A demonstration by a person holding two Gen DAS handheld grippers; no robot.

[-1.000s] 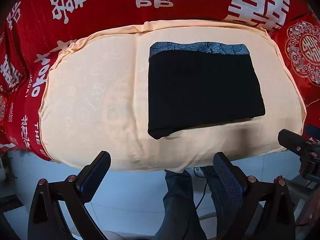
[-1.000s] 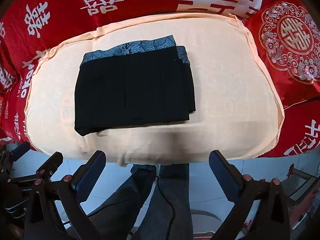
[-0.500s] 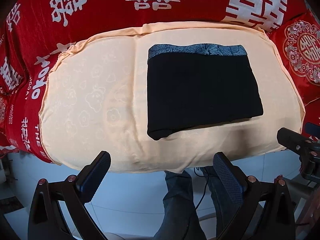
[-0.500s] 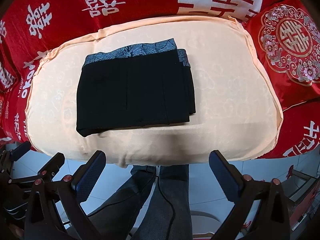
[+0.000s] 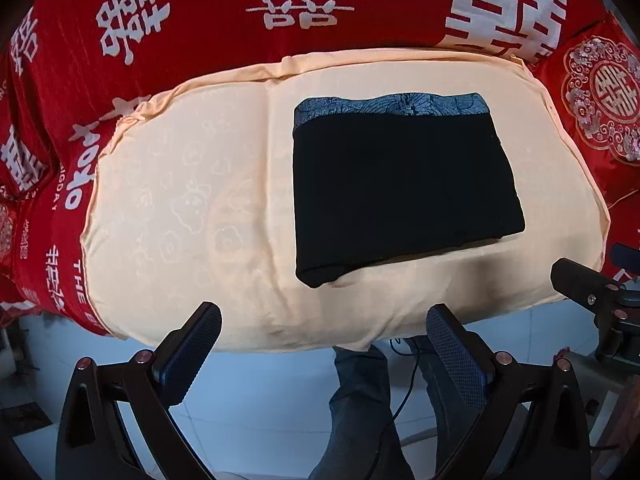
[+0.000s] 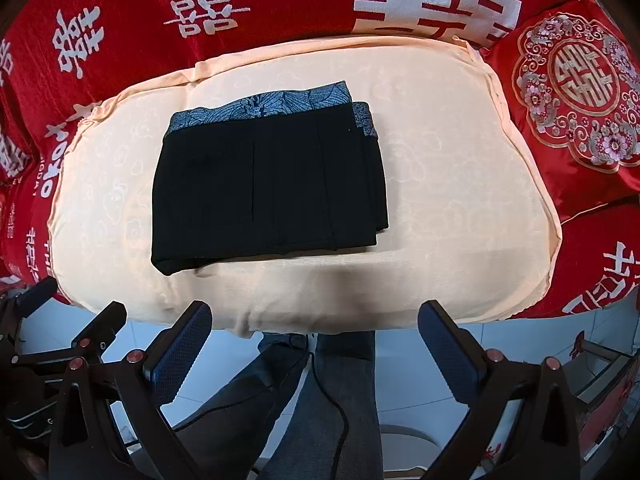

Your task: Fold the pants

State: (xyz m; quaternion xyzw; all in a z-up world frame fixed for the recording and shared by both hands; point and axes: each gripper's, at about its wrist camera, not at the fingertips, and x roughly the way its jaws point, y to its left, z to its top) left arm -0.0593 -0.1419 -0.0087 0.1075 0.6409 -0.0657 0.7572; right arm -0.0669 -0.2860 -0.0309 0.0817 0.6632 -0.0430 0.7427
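The black pants lie folded into a flat rectangle on a peach cushion, with a blue patterned waistband along the far edge. They also show in the right wrist view, left of the cushion's centre. My left gripper is open and empty, held back off the cushion's near edge. My right gripper is open and empty too, also off the near edge. Neither touches the pants.
A red cover with white characters lies behind and beside the cushion. A red embroidered pillow sits at the right. The person's legs in jeans and a pale tiled floor are below. The right gripper's finger shows in the left wrist view.
Both grippers have drifted slightly back from the cushion. The pants have not moved and both grippers stay open.
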